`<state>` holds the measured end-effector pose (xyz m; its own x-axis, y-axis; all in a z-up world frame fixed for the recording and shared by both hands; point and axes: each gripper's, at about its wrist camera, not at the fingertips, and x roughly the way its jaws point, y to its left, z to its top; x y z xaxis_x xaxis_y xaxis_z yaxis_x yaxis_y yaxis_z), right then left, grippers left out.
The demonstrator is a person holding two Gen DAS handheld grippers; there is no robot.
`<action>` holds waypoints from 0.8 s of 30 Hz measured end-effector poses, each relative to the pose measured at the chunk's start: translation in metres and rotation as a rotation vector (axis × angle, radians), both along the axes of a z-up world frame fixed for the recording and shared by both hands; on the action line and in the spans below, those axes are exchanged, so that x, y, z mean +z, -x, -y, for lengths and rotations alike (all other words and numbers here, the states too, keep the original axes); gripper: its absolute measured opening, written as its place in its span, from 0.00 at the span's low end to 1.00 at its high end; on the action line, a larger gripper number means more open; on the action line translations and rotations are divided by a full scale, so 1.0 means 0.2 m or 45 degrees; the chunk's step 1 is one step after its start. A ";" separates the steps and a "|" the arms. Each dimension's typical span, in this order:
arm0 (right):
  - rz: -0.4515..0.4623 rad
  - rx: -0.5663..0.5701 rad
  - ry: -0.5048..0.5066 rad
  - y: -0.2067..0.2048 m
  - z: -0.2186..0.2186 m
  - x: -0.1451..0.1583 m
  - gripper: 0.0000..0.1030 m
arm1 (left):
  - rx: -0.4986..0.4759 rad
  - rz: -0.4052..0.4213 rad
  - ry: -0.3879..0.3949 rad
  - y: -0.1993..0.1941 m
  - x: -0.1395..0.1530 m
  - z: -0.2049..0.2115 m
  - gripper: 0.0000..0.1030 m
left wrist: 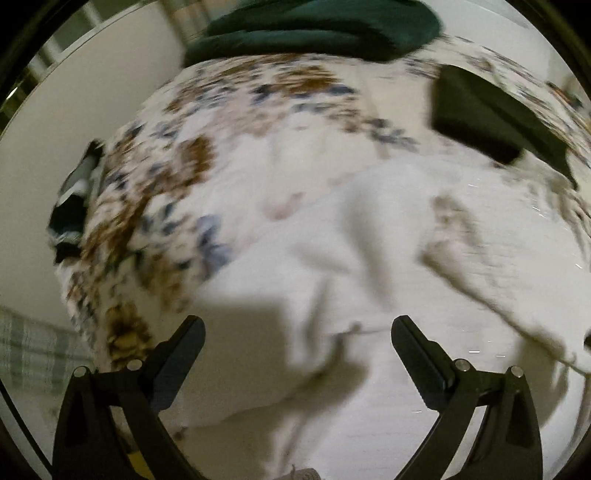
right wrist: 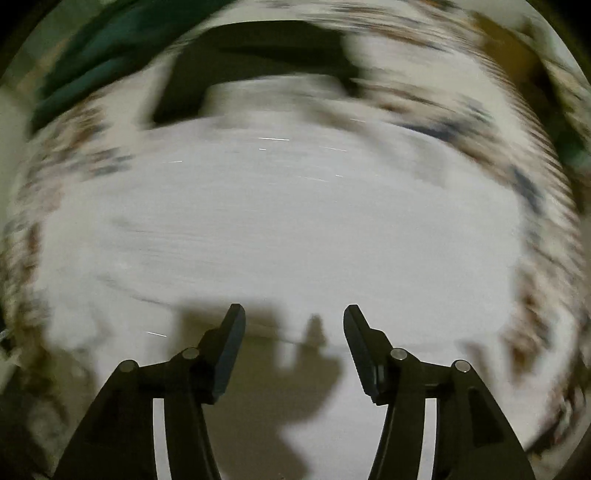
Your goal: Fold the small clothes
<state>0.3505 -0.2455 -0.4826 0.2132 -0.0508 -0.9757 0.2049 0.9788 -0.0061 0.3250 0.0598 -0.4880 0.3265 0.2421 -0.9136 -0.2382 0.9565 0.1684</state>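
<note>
A white garment (left wrist: pixel 369 258) lies rumpled on a floral bedspread (left wrist: pixel 177 166); both views are blurred by motion. My left gripper (left wrist: pixel 297 325) is open and empty just above the garment's near part. In the right wrist view the same white garment (right wrist: pixel 280 229) fills the middle, and my right gripper (right wrist: pixel 293 314) is open and empty above it, its shadow falling on the cloth.
A dark folded cloth (left wrist: pixel 491 114) lies at the back right, also in the right wrist view (right wrist: pixel 258 55). A dark green garment (left wrist: pixel 317 29) lies at the back. A striped dark cloth (left wrist: pixel 74 206) hangs at the bed's left edge.
</note>
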 end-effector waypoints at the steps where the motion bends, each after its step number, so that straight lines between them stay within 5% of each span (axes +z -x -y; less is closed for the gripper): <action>1: -0.025 -0.048 0.079 0.08 0.15 -0.02 0.60 | -0.016 -0.007 0.012 -0.02 -0.01 0.04 1.00; 6: -0.108 -0.088 0.284 0.28 0.54 -0.23 0.60 | -0.158 -0.013 0.060 -0.18 -0.08 0.41 1.00; 9: -0.032 -0.233 0.419 0.32 0.77 -0.28 0.59 | -0.241 -0.033 0.031 -0.26 -0.15 0.61 1.00; 12: 0.037 -0.445 0.335 0.37 0.97 -0.25 0.59 | -0.298 -0.067 -0.019 -0.33 -0.24 0.75 1.00; 16: 0.025 -0.557 0.188 0.40 1.07 -0.28 0.59 | -0.319 -0.089 -0.044 -0.37 -0.23 0.77 1.00; 20: -0.006 -0.552 0.064 0.39 1.07 -0.28 0.60 | -0.273 -0.092 0.020 -0.30 -0.13 0.63 1.00; 24: -0.009 -0.467 0.058 0.41 1.01 -0.22 0.62 | -0.137 -0.172 0.206 -0.22 -0.13 0.44 1.00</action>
